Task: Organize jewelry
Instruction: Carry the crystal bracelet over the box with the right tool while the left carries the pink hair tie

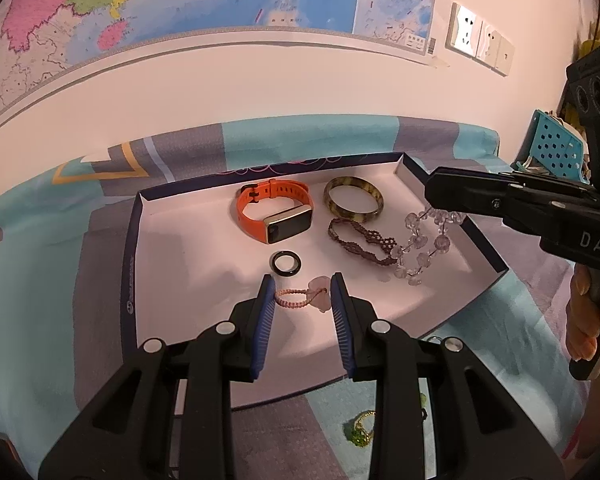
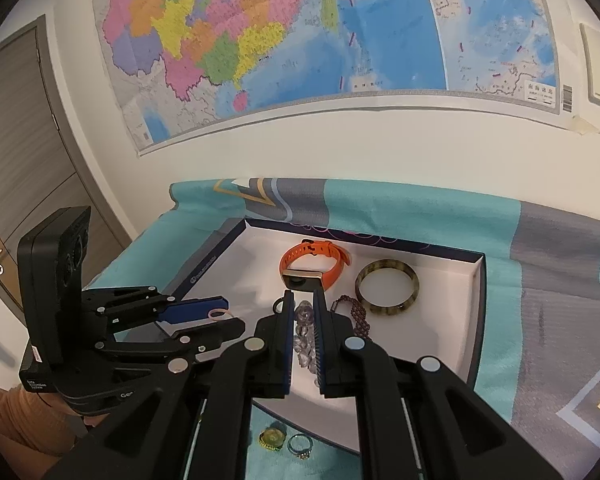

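Both handheld grippers work over a shallow white tray (image 1: 140,240) on a teal-and-grey cloth (image 1: 40,240). Left gripper (image 1: 303,280) stands spread wide, its blue pads either side of a pink braided bracelet (image 1: 296,298) with a pale stone charm, which lies on the tray floor near the front edge; nothing appears to be gripped. Right gripper (image 2: 302,300) is narrowed around a clear crystal bead bracelet (image 2: 305,334), though whether the pads actually press the beads cannot be told from here.

Already in the tray: an orange smart band (image 1: 274,210), a mottled bangle (image 1: 353,201), a dark woven bracelet (image 1: 358,240) and a black ring (image 1: 286,263). A green-stoned ring (image 1: 360,432) and a silver ring (image 2: 300,446) wait on the cloth outside it.

Risks, by my reading: the crystal strand touches the woven bracelet and could drag it along if lifted; smooth beads may slip from a loose pinch; and the thin pink cord could escape between closing pads or skate on the smooth floor into the black ring.
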`<state>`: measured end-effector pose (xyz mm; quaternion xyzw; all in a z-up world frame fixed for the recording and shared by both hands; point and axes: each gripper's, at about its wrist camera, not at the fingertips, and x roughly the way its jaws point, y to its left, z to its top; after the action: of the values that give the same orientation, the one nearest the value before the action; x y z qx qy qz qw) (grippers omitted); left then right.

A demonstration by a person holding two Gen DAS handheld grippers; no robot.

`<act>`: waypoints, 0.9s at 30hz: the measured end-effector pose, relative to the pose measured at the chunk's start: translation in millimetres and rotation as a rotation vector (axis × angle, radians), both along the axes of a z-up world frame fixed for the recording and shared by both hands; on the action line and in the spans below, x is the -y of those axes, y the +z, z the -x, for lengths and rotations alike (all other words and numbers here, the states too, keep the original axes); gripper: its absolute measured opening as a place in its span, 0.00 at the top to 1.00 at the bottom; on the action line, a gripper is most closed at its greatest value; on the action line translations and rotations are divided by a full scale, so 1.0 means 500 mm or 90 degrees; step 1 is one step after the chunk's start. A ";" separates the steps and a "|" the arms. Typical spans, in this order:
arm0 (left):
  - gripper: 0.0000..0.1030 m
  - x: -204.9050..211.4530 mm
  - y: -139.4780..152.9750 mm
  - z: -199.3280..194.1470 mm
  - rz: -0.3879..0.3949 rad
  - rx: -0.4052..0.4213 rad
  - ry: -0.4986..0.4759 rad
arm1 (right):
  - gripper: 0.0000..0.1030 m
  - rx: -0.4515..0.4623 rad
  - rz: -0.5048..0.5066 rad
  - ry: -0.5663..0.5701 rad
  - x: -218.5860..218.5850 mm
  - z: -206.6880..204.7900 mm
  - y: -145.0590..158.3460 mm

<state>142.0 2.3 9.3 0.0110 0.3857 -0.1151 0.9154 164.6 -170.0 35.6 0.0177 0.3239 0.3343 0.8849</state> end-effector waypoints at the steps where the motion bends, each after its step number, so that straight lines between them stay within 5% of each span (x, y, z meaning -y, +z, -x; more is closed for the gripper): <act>1: 0.72 0.000 -0.001 -0.003 0.000 -0.002 0.000 | 0.93 -0.001 -0.001 0.000 -0.001 -0.002 0.000; 27: 0.72 0.005 -0.043 -0.053 -0.012 -0.047 0.009 | 0.93 -0.046 -0.011 -0.021 0.000 -0.063 -0.041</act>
<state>168.7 0.0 -12.3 0.0123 0.4204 -0.1053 0.9011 196.0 -170.2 14.9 0.0423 0.3525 0.3218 0.8777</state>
